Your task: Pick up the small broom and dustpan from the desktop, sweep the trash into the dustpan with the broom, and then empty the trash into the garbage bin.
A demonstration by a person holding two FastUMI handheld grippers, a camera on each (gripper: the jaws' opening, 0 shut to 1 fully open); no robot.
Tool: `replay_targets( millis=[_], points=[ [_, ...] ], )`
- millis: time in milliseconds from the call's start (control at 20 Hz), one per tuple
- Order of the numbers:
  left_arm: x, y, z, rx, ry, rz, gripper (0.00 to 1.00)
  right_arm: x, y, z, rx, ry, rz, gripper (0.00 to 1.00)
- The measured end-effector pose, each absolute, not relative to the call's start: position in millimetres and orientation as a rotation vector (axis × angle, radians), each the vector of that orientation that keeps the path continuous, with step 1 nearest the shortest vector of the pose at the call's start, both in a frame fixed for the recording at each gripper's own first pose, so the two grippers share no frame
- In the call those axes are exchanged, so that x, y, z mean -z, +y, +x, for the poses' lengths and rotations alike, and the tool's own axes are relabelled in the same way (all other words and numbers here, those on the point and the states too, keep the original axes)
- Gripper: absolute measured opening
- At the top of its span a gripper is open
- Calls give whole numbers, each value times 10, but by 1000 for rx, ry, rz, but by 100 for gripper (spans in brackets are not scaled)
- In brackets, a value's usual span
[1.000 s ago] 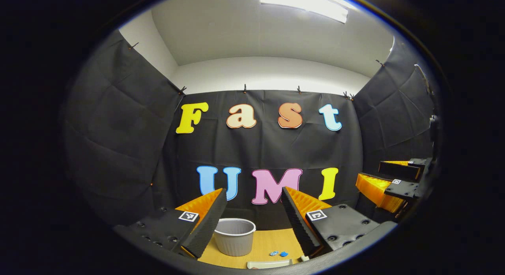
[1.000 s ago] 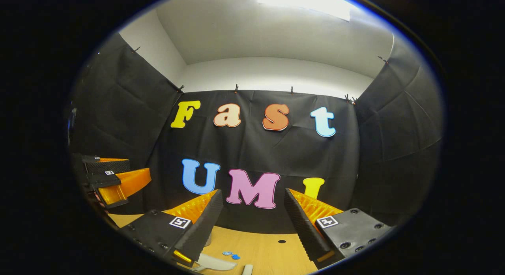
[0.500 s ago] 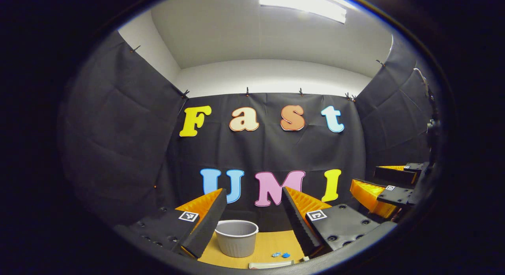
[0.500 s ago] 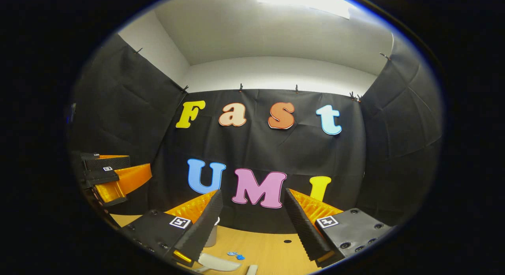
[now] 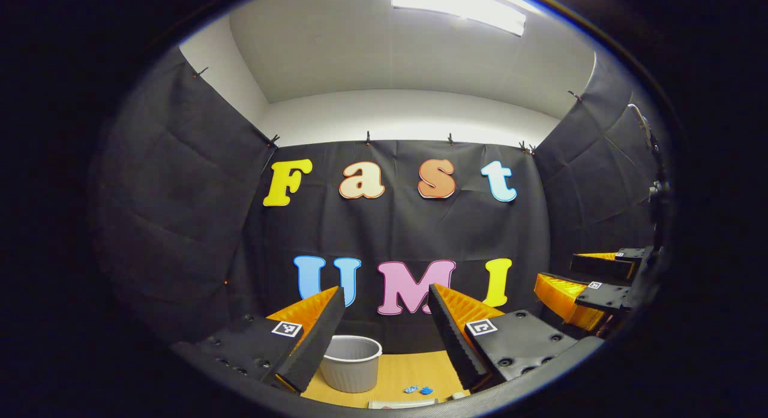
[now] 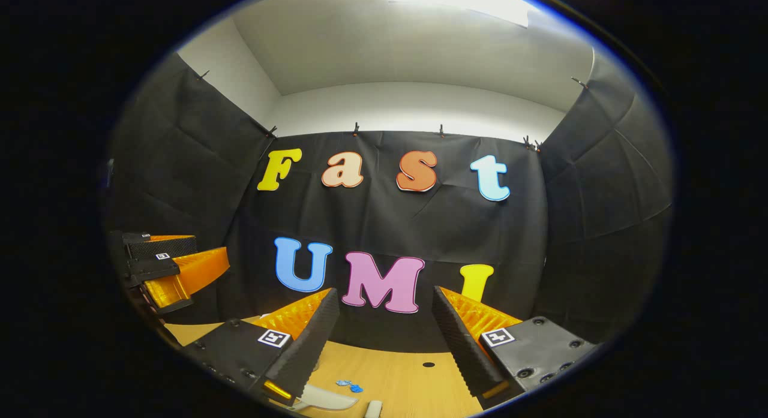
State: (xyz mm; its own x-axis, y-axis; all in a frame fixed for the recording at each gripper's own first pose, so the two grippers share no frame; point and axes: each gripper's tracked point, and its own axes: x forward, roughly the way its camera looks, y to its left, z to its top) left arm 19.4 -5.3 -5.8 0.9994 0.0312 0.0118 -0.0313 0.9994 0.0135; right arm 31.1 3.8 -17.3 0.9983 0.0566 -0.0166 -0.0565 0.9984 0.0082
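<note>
Above the wooden bench (image 6: pixel 408 379), I hold both the left hand-held gripper (image 5: pixel 387 340) and right hand-held gripper (image 6: pixel 384 346) agape and empty; descending blind, I risk scattering the blue trash (image 6: pixel 348 385).

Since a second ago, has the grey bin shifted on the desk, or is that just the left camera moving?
Cannot tell. In the left gripper view the grey bin slid left, but the wall shifted left with it, and the blue scraps kept their spacing. That points to camera motion.
</note>
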Motion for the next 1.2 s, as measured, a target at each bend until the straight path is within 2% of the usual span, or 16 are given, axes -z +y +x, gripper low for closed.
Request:
replay_targets(
  millis=[300, 750, 900, 950, 1200],
  points=[
    [168, -60, 254, -12, 10, 34, 81, 288, 18, 334, -37, 37, 10, 99],
    [653, -78, 354, 41, 129, 29, 82, 564, 176, 404, -22, 85, -4, 97],
    [1095, -238, 382, 127, 260, 8, 82, 851, 219, 427, -12, 154, 3, 97],
    [1251, -223, 393, 138, 312, -14, 82, 970, 232, 435, -7, 187, 14, 99],
    [1851, -261, 414, 141, 514, -100, 82, 1720, 159, 433, 23, 379, 40, 97]
  ],
)
